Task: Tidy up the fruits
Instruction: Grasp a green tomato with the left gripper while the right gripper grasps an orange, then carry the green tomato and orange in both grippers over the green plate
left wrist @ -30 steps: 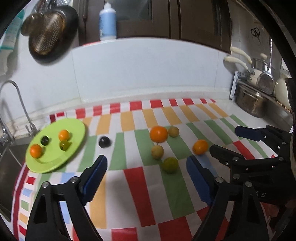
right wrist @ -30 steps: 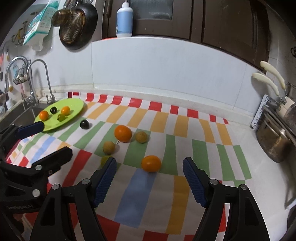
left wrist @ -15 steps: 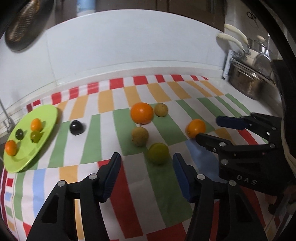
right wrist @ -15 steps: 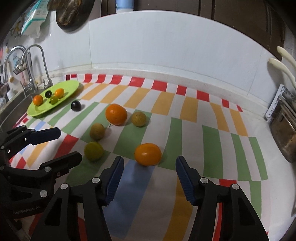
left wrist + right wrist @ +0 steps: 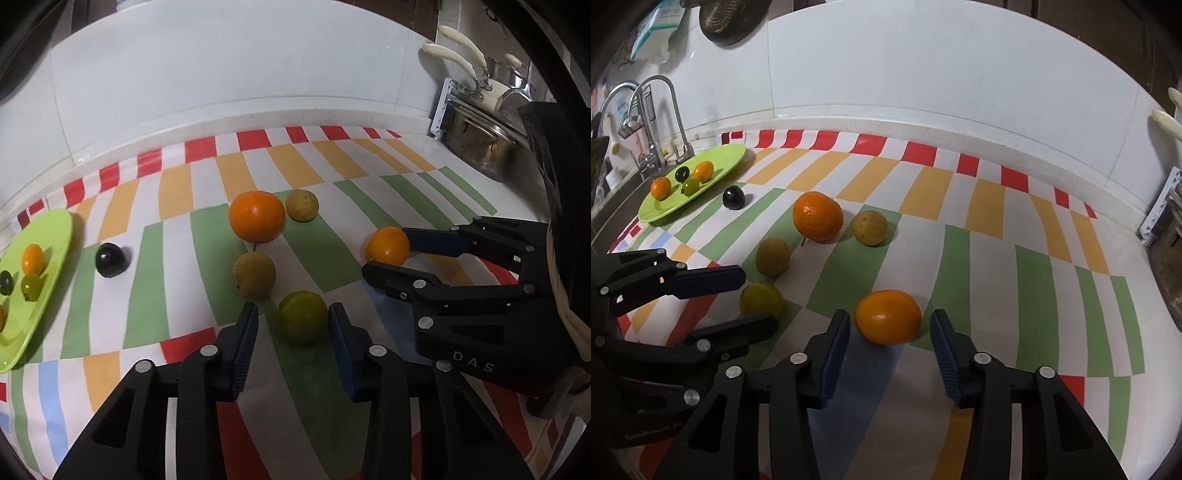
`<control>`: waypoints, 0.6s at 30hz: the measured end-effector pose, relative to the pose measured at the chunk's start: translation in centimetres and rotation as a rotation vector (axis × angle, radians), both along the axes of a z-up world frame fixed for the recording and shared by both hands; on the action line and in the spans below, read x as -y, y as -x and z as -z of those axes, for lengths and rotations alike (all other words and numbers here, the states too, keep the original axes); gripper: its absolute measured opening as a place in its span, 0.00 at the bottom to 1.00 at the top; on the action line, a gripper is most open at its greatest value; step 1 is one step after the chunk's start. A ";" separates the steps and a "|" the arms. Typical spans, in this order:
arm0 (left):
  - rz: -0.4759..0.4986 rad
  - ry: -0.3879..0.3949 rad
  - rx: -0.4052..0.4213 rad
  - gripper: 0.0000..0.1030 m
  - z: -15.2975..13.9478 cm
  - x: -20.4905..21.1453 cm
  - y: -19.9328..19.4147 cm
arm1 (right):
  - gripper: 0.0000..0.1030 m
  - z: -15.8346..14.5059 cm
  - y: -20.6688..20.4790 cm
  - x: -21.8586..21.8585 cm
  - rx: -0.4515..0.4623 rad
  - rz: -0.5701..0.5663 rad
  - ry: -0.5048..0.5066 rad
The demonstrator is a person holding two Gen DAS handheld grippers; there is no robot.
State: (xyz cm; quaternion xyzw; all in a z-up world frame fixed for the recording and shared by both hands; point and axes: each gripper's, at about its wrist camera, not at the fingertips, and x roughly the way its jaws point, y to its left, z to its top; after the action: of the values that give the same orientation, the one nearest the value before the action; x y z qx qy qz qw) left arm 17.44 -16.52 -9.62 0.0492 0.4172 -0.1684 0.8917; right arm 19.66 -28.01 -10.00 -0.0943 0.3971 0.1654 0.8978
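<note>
My left gripper (image 5: 291,325) is open, its fingers on either side of a green citrus fruit (image 5: 303,316) on the striped cloth, not closed on it. My right gripper (image 5: 886,328) is open around a small orange (image 5: 888,316), also seen in the left wrist view (image 5: 387,246). A big orange (image 5: 256,216), two tan round fruits (image 5: 255,274) (image 5: 302,205) and a dark plum (image 5: 110,260) lie loose. A green plate (image 5: 731,157) at far left holds several small fruits.
A faucet (image 5: 670,110) and sink stand left of the plate. A steel pot (image 5: 484,144) and dish rack sit at the far right. A white backsplash wall bounds the counter's rear. The striped cloth (image 5: 997,236) covers the counter.
Both grippers moved forward and down and narrowed their opening. The green fruit now sits between the left fingers and the small orange between the right fingers.
</note>
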 end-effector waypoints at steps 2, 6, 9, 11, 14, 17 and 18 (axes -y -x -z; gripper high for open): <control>0.006 0.003 -0.011 0.32 0.1 0.1 -0.2 | 0.36 0.1 -0.1 0.1 -0.012 -0.002 -0.009; 0.019 0.004 -0.015 0.27 0.2 0.4 -0.2 | 0.36 0.0 -0.1 0.4 -0.011 0.013 -0.023; 0.025 0.004 -0.010 0.27 0.1 0.5 -0.1 | 0.36 -0.1 0.3 0.6 -0.011 0.026 -0.033; 0.025 0.006 -0.002 0.27 -0.1 0.4 0.2 | 0.36 -0.4 0.7 0.7 -0.003 0.033 -0.034; 0.024 0.019 0.008 0.27 -0.6 0.1 0.7 | 0.36 -0.8 1.3 0.7 0.006 0.042 -0.042; 0.014 0.028 0.026 0.27 -1.4 -0.4 1.5 | 0.36 -1.5 1.9 0.6 0.017 0.050 -0.055; 0.009 0.032 0.031 0.27 -1.7 -0.7 1.7 | 0.36 -1.7 2.1 0.5 0.022 0.051 -0.057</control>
State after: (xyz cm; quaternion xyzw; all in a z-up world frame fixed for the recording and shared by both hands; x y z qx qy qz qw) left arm 15.73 -15.85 -7.95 0.0394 0.4002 -0.1785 0.8980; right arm 17.52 -28.52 -8.25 -0.0604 0.3843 0.1528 0.9085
